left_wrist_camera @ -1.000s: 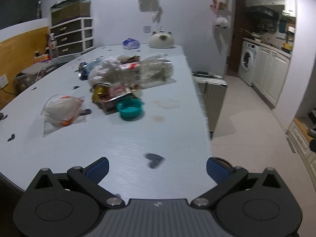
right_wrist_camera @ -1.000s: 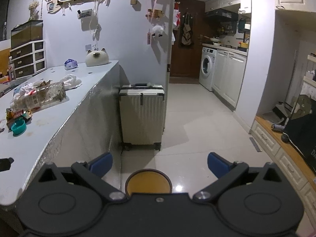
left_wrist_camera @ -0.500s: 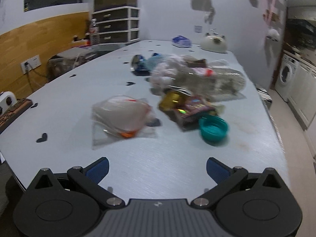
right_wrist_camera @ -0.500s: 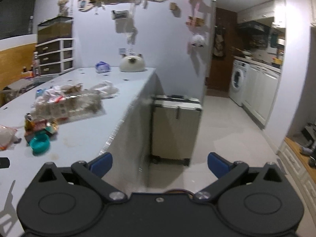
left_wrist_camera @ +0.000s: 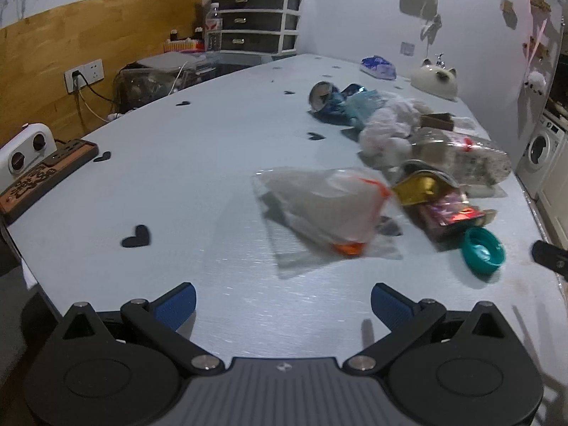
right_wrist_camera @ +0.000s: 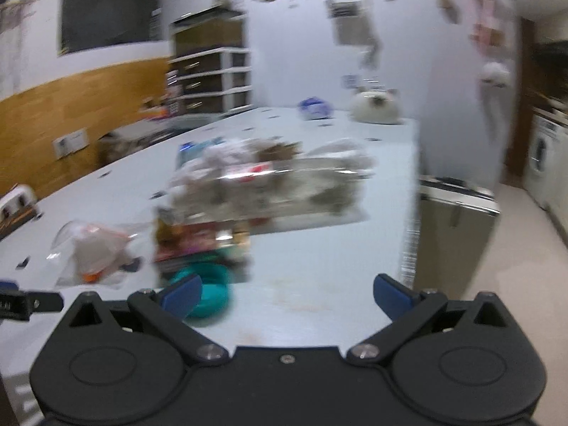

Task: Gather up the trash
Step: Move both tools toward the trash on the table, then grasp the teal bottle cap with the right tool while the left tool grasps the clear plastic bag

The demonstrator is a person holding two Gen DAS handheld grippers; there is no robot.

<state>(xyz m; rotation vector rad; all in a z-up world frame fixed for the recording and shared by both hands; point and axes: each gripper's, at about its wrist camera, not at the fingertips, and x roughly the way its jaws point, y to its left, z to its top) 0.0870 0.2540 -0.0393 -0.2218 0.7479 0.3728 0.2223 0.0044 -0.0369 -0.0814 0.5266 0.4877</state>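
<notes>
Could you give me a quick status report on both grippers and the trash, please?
Left gripper open, empty. Right gripper open, empty. Trash pile untouched on table; teal lid nearest. Nothing blocking.

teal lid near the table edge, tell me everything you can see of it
The teal lid is a round, shallow cap that looks like plastic, lying flat on the pale table with its hollow side up, showing a raised rim and a lighter inner floor. It sits at the near end of the trash pile, just in front of the red and pink snack wrapper; whether they touch is unclear. Nothing grips it. In the blurred right wrist view it lies just beyond the open right gripper, partly behind one fingertip.
</notes>
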